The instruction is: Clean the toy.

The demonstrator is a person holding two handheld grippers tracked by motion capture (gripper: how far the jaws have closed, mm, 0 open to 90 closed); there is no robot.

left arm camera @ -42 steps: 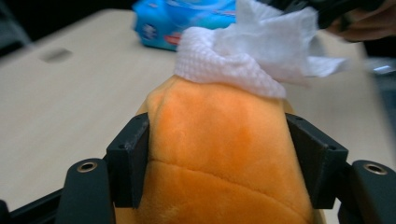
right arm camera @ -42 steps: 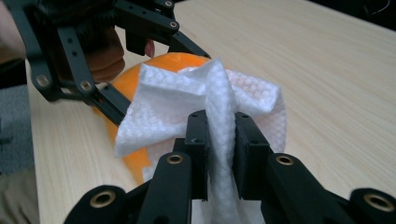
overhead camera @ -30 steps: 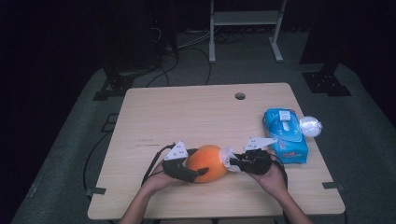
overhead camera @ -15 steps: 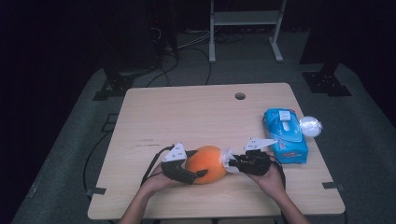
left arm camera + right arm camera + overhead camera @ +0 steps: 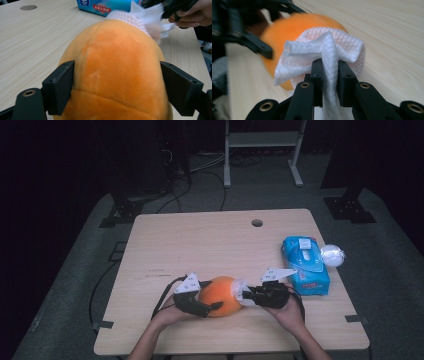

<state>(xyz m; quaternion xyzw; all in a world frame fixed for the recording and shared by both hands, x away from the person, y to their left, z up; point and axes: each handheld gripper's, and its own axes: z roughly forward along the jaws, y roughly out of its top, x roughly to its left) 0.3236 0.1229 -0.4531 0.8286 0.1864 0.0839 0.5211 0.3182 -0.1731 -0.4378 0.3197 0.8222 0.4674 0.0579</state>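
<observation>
An orange plush ball [image 5: 220, 295] lies near the table's front edge. My left gripper [image 5: 202, 304] is shut on it; in the left gripper view the two black pads [image 5: 60, 87] press into the sides of the plush ball [image 5: 115, 72]. My right gripper [image 5: 247, 295] is shut on a white textured wipe [image 5: 329, 57], which is pressed against the right end of the plush ball [image 5: 287, 32]. In the left gripper view the wipe [image 5: 147, 17] sits on the ball's far top. The left gripper's jaw [image 5: 257, 45] shows at the ball's left in the right gripper view.
A blue pack of wet wipes [image 5: 305, 262] lies to the right of my right hand, with a crumpled white ball [image 5: 332, 255] beside it at the table's right edge. A round cable hole [image 5: 257, 223] sits at the back of the wooden table [image 5: 200, 245].
The right gripper with the wipe has shifted slightly against the ball; the left gripper and the ball have stayed put.
</observation>
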